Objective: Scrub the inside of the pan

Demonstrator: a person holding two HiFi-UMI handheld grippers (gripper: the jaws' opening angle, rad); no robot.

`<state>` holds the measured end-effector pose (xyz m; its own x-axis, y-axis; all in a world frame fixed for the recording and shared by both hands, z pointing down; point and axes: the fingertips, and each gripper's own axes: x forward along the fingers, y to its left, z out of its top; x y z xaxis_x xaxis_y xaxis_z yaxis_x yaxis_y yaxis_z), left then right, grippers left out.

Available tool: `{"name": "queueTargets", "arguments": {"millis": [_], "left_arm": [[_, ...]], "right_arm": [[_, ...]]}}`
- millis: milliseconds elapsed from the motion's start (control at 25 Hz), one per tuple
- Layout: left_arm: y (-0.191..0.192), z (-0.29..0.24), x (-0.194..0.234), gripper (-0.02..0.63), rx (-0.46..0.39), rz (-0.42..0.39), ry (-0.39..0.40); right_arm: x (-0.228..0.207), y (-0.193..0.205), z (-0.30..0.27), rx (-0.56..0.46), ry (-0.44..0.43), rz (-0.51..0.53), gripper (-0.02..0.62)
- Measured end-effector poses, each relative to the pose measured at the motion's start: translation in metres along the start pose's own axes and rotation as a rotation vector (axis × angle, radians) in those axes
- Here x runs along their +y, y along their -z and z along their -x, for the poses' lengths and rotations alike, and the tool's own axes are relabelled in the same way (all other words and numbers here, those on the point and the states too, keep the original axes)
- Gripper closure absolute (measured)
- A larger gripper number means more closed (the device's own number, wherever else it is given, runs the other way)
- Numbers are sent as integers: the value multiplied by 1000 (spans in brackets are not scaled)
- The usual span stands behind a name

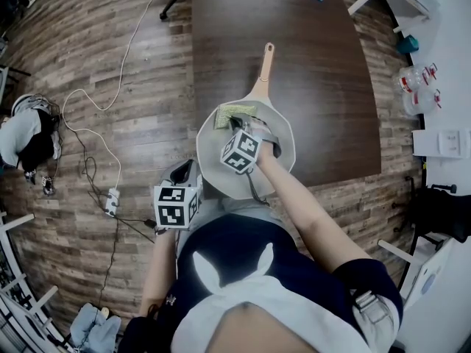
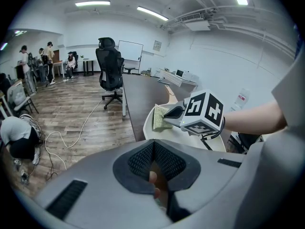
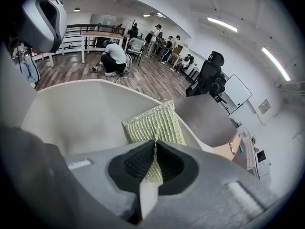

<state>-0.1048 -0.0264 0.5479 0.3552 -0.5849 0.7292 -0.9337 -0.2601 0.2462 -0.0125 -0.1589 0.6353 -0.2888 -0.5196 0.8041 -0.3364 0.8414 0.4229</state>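
- Cream-white is the pan. It sits on the dark brown table, close to the edge nearest the person. Its wooden handle points to 12 o'clock in the head view.
- A yellow-green scrub pad lies inside the pan at about 11 o'clock, near where the handle starts.
- The right gripper pinches that pad tight. Its own view shows the jaws squeezed on the pad's near edge, and the rest of the pad sticks out onto the pan's wall. The gripper tips downward, I think so the pad can press on the pan and rub it.
- The left gripper hangs off the table, at 8 o'clock from the pan. It is near the rim but not touching it. Its jaws are pressed together and hold no part of the pan or pad. It seems to be just waiting, so nothing holds the pan, and hard rubbing could make it slide.
- The right gripper and the arm cover the middle of the pan and its 5 o'clock side, so I cannot tell if the pan is dirty or clean there.
- A small pink thing shows behind the left jaws. It may be a fingertip, but it is too blurry to be sure.
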Motion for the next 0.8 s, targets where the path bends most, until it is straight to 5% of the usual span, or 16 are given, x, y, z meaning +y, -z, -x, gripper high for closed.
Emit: {"name": "queueTargets", "arguments": {"millis": [800], "left_arm": [[7,0,1,601,-3,-4,23]], "right_arm": [[-19,37,2,170,62,-154,580]]}}
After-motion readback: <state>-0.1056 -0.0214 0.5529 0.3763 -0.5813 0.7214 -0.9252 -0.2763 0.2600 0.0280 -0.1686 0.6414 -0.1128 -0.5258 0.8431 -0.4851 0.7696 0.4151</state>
